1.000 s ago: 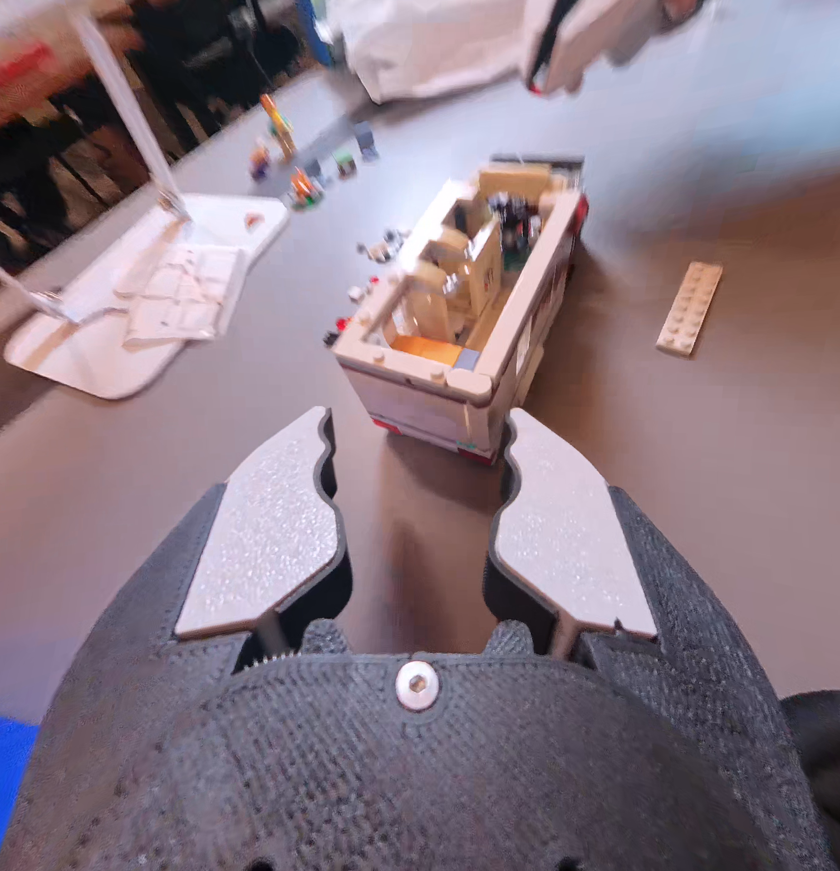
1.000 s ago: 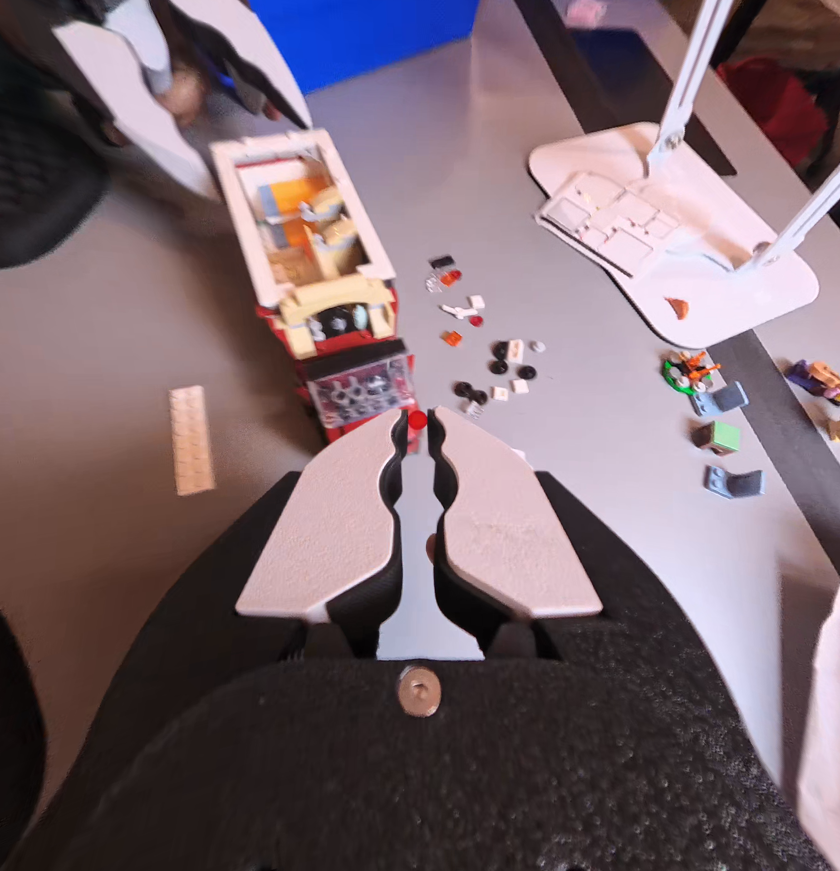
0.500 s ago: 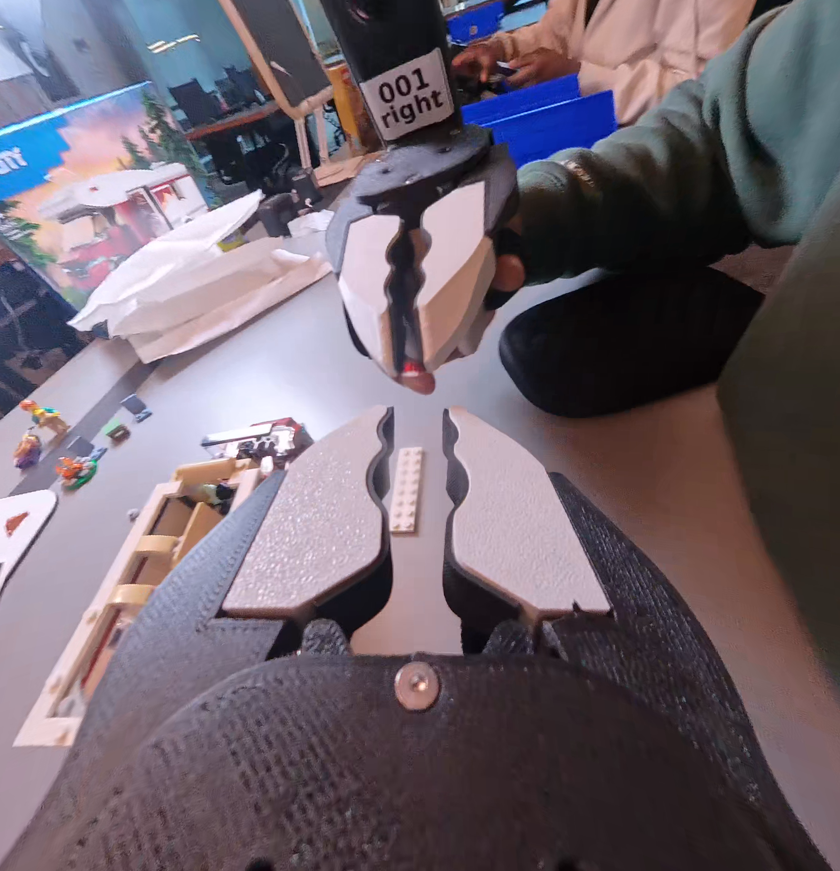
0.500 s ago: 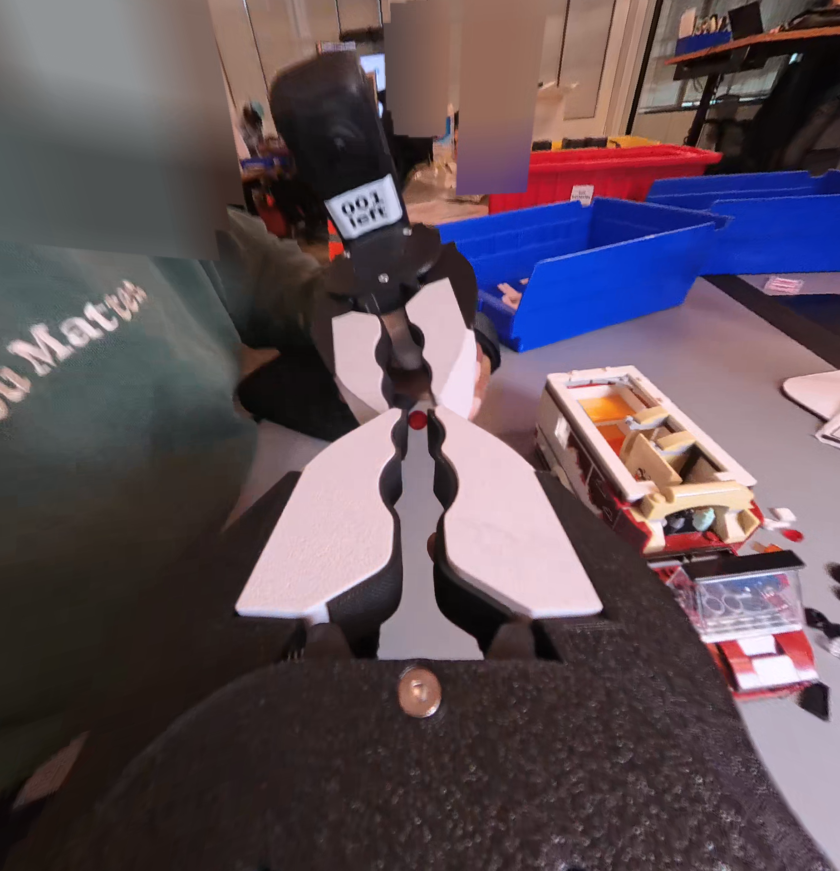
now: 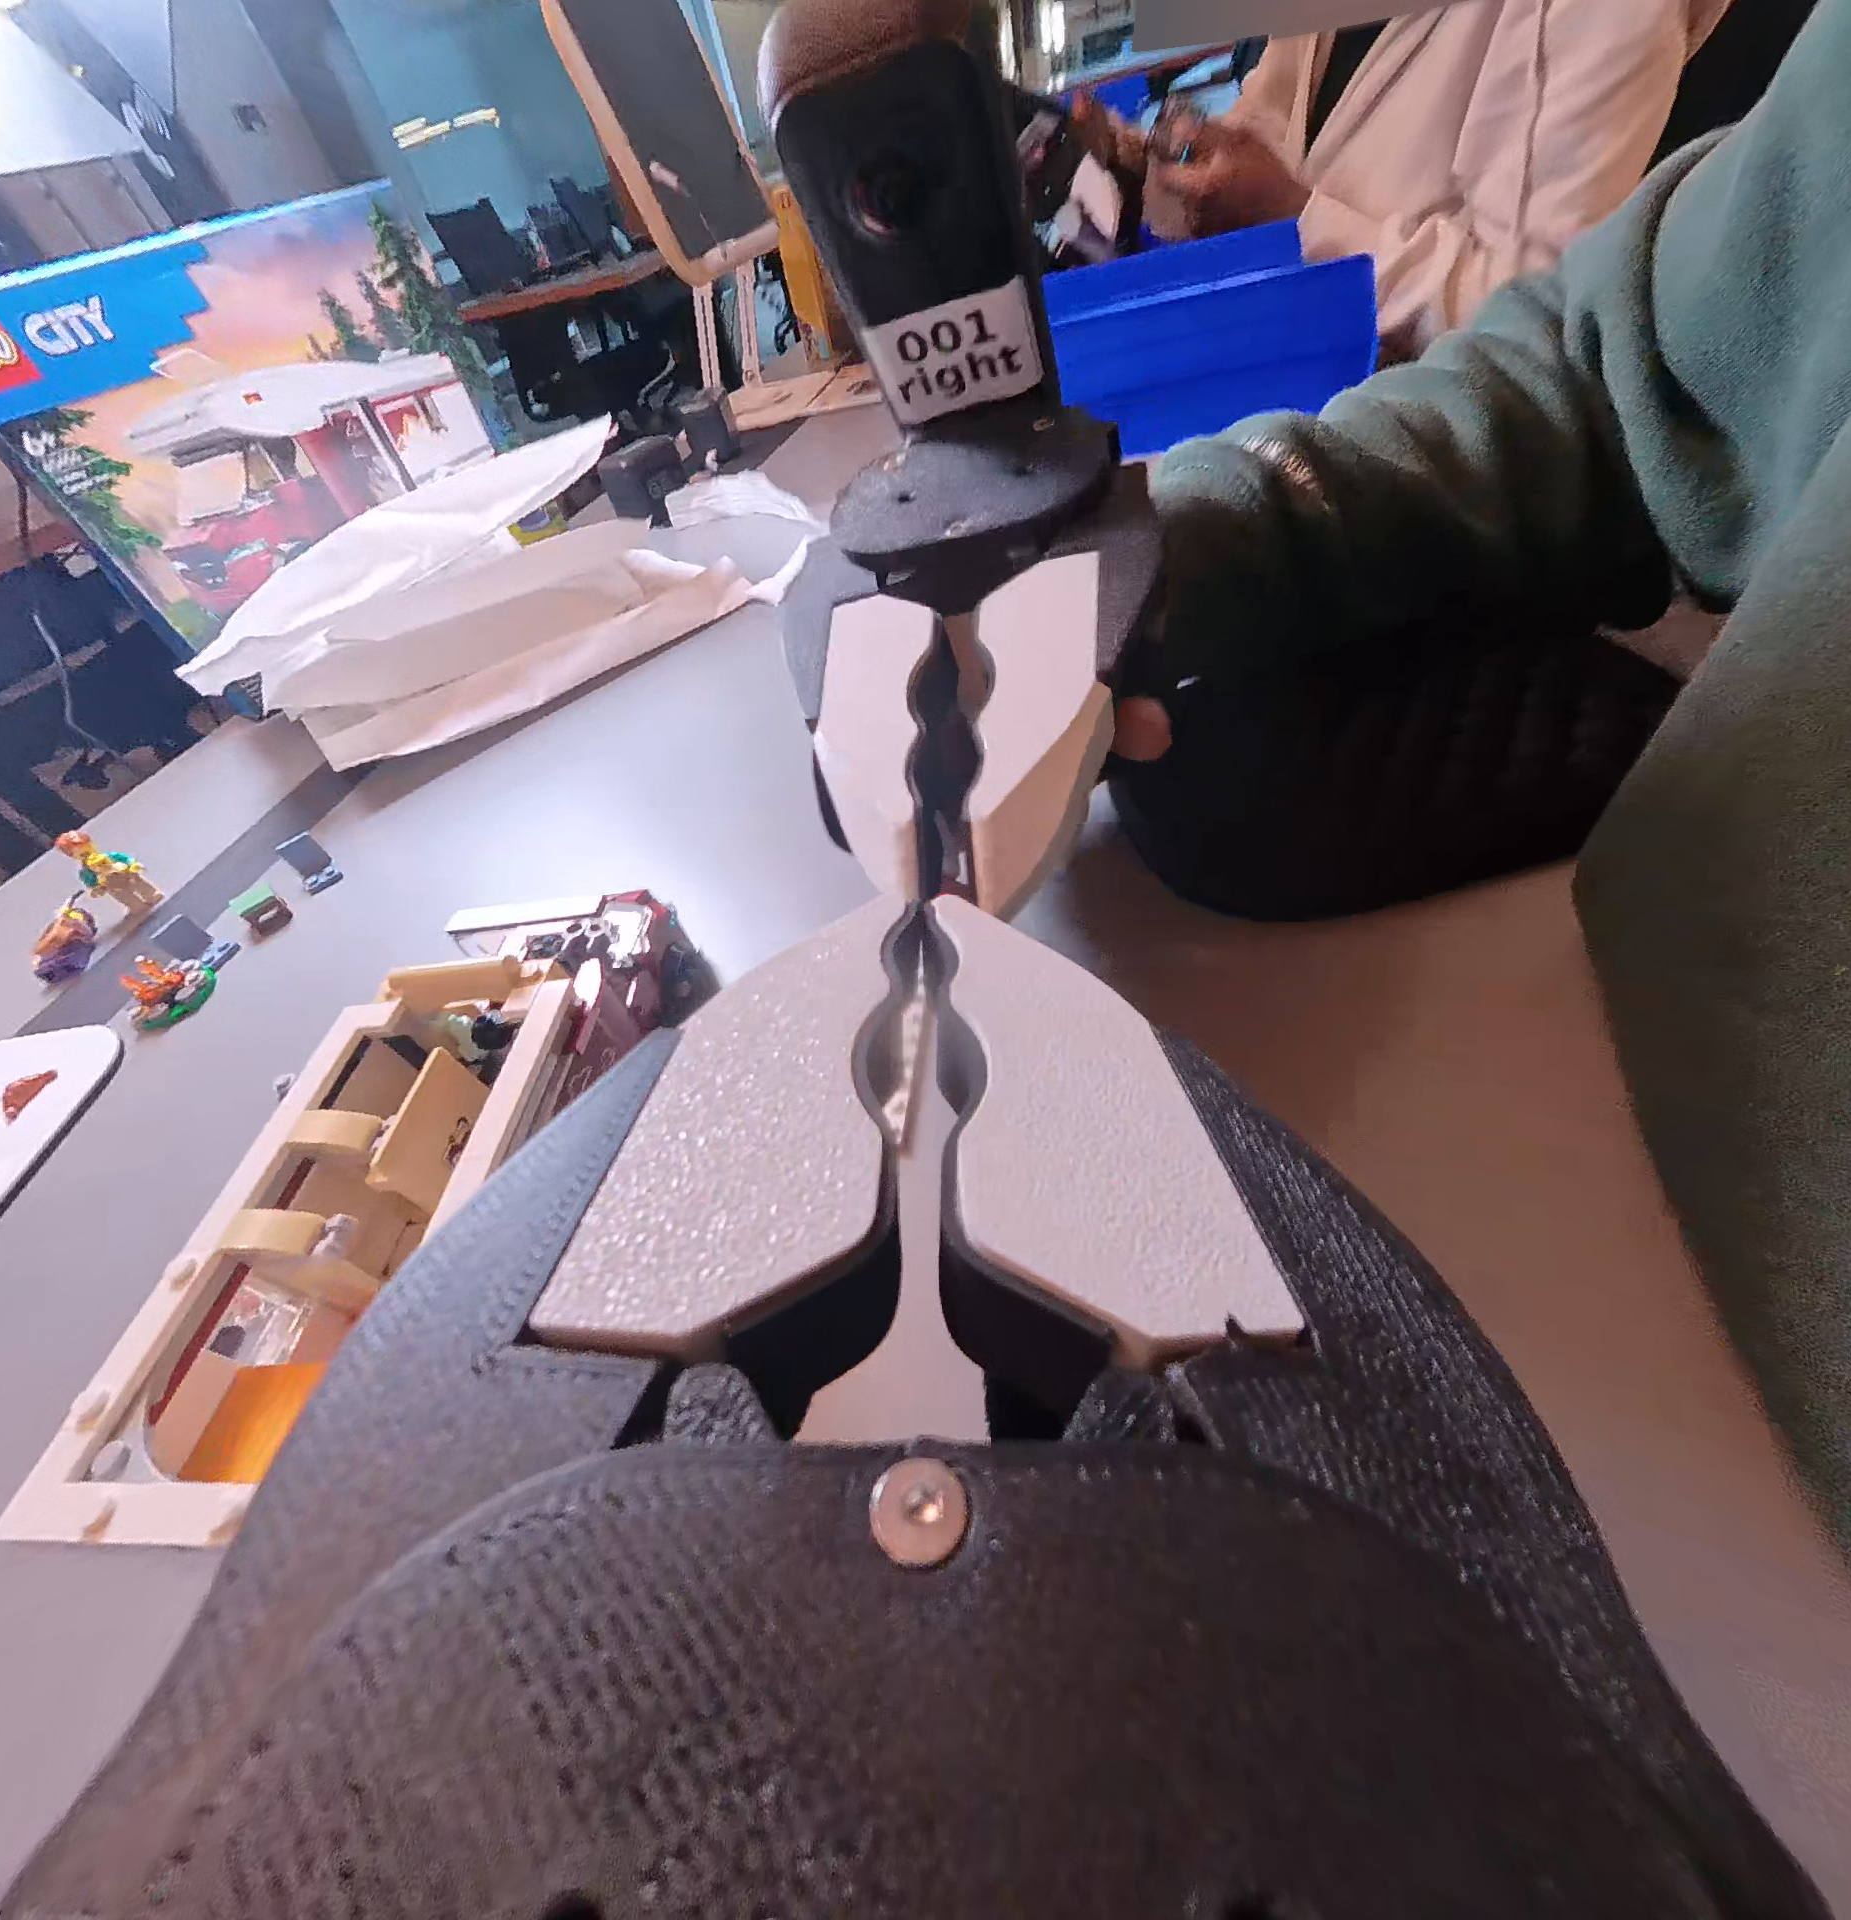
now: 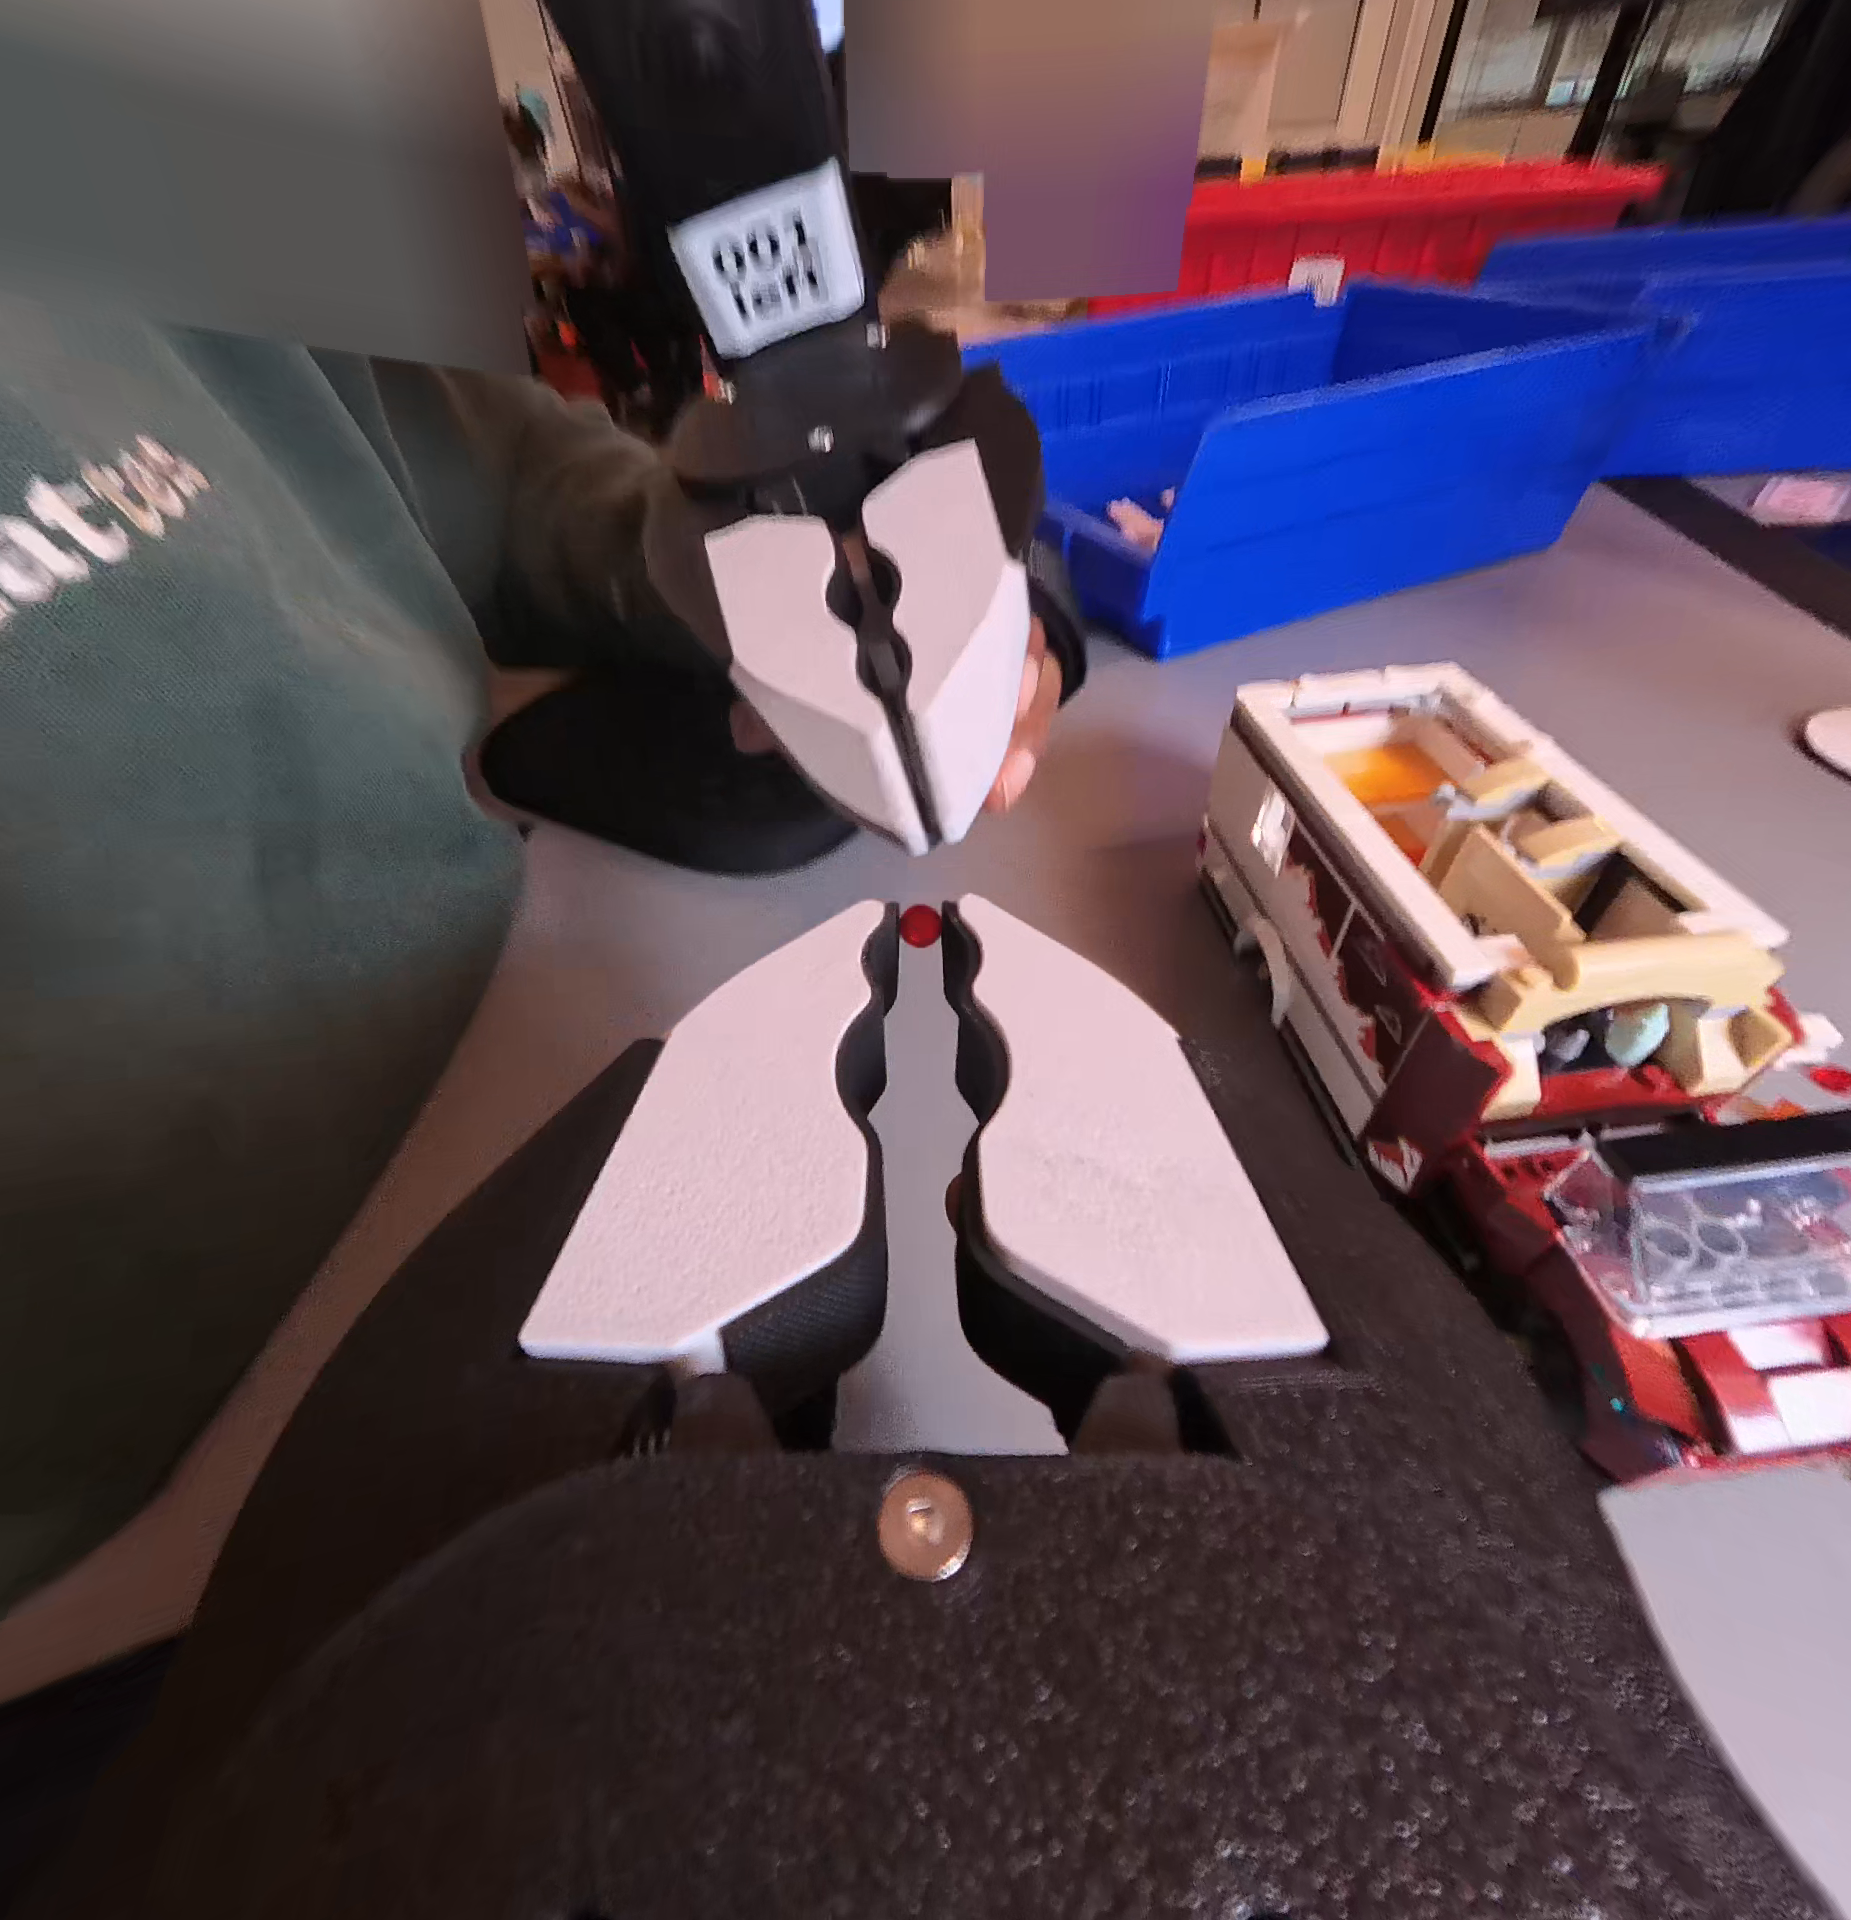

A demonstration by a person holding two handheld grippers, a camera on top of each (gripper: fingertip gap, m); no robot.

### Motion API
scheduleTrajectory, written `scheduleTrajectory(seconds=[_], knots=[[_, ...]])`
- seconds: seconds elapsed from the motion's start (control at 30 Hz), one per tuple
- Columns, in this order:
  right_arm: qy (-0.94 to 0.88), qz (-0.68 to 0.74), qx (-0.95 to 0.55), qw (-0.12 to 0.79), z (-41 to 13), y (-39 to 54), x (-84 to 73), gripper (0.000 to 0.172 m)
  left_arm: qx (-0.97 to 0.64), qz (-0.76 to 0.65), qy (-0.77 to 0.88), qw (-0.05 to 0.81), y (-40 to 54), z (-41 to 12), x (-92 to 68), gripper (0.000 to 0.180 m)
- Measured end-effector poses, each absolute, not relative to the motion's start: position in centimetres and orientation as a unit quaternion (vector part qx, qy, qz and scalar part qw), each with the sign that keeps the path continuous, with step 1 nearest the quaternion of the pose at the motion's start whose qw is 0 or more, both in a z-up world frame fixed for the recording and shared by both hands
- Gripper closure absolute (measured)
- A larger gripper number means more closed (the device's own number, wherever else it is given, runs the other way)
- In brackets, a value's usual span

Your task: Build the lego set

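My right gripper [image 6: 921, 920] is shut on a small round red stud [image 6: 921, 925], pinched at the very fingertips. My left gripper [image 5: 921, 914] is shut. The two grippers face each other tip to tip, a short gap apart, above the grey table [image 6: 1160, 831]. The left gripper also shows in the right wrist view [image 6: 916, 836], the right one in the left wrist view [image 5: 942, 883]. A tan studded plate [image 5: 908, 1070] lies on the table behind my left fingers. A roofless red and white toy-brick camper van [image 6: 1472, 935] stands to the right, and also shows in the left wrist view [image 5: 381, 1143].
A person in a green sweatshirt [image 6: 173, 727] holds both grippers. Blue bins [image 6: 1368, 499] and a red bin [image 6: 1420, 229] stand behind the van. A picture box [image 5: 225, 416], white paper bags [image 5: 464, 603], small figures [image 5: 110, 873] and a white stand base [image 5: 27, 1091] lie at the left. My left and right fingertips are right by each other.
Both grippers swung up from pointing down at the table to face each other. My left jaws closed from wide open to shut. The right kept the red stud throughout.
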State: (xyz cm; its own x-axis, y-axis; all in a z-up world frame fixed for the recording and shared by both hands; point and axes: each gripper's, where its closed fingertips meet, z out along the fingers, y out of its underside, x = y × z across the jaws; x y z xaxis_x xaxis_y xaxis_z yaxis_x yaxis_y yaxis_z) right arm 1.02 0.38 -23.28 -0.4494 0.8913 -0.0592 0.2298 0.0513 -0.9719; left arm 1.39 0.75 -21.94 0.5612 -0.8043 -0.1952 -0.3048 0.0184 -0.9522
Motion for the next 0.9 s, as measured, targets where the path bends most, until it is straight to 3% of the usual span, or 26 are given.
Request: scheduleTrajectory(seconds=[0.23, 0.37, 0.57, 0.77, 0.9], knots=[[-0.789, 0.324, -0.463, 0.241, -29.7, 2.0, 2.3, 0.161, -0.714, -0.157, 0.432, 0.527, 2.2, -25.9, -0.5, 0.180], [-0.798, 0.308, -0.471, 0.217, -30.1, 2.2, 3.0, 0.147, -0.721, -0.156, 0.435, 0.516, 2.4, -26.5, -0.7, 0.179], [-0.804, 0.291, -0.490, 0.169, -30.9, 2.1, 5.0, 0.143, -0.728, -0.156, 0.435, 0.507, 2.5, -27.1, -1.2, 0.179], [-0.800, 0.245, -0.540, 0.095, -31.4, 3.0, 8.0, 0.123, -0.726, -0.151, 0.445, 0.502, 2.3, -27.4, -1.1, 0.179], [-0.789, 0.253, -0.549, 0.115, -30.4, 3.9, 8.4, 0.117, -0.727, -0.147, 0.448, 0.499, 2.2, -27.6, -1.1, 0.179]])
